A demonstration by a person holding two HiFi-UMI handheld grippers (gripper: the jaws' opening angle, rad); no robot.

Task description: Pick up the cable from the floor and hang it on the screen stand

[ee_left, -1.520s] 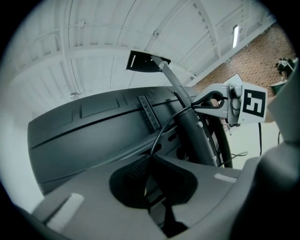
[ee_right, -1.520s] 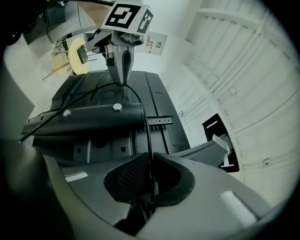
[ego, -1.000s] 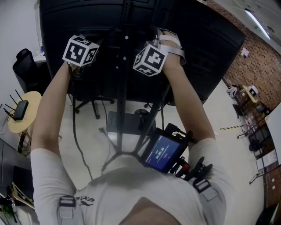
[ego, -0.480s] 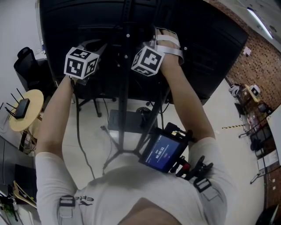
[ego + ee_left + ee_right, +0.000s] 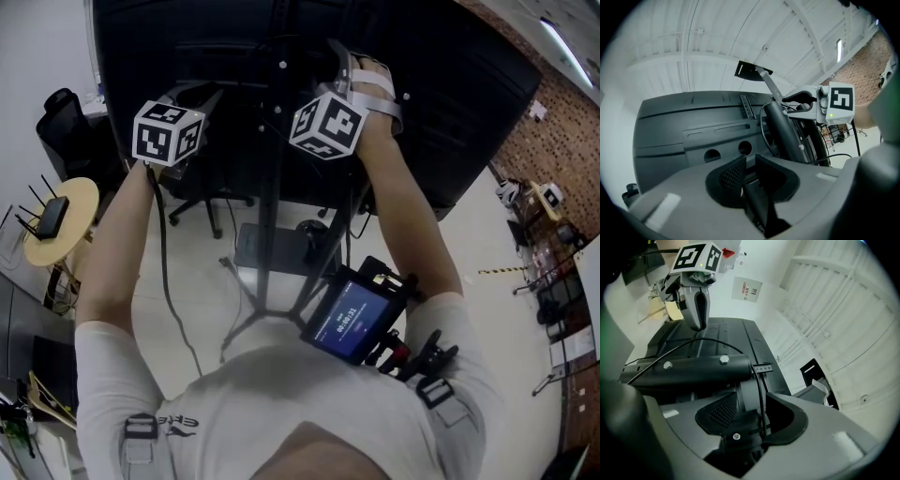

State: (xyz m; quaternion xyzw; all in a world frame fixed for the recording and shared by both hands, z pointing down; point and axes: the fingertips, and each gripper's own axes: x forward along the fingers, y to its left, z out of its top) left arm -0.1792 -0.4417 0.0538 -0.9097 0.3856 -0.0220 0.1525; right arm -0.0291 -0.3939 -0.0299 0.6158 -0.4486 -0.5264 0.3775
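Observation:
The thin black cable (image 5: 762, 394) runs over the screen stand's crossbar (image 5: 693, 367) and passes between my right gripper's (image 5: 753, 400) jaws, which have just been opening and stand wide apart without pressing it. More cable (image 5: 165, 272) hangs toward the floor below my left gripper's marker cube (image 5: 169, 132). My left gripper (image 5: 749, 163) faces the back of the black screen (image 5: 693, 136) beside the stand's pole (image 5: 783, 131). Its jaws have just been opening too, with a narrow gap and nothing seen in it. A loop of cable (image 5: 762, 123) lies against the pole.
The stand's legs (image 5: 246, 323) spread over the pale floor under me. A black office chair (image 5: 66, 131) and a round wooden stool with a router (image 5: 52, 217) stand at the left. A device with a lit display (image 5: 349, 321) hangs at my waist.
My left gripper's cube has dropped a little lower beside the stand. The right gripper's cube has stayed by the pole. The hanging cable still trails down at the left.

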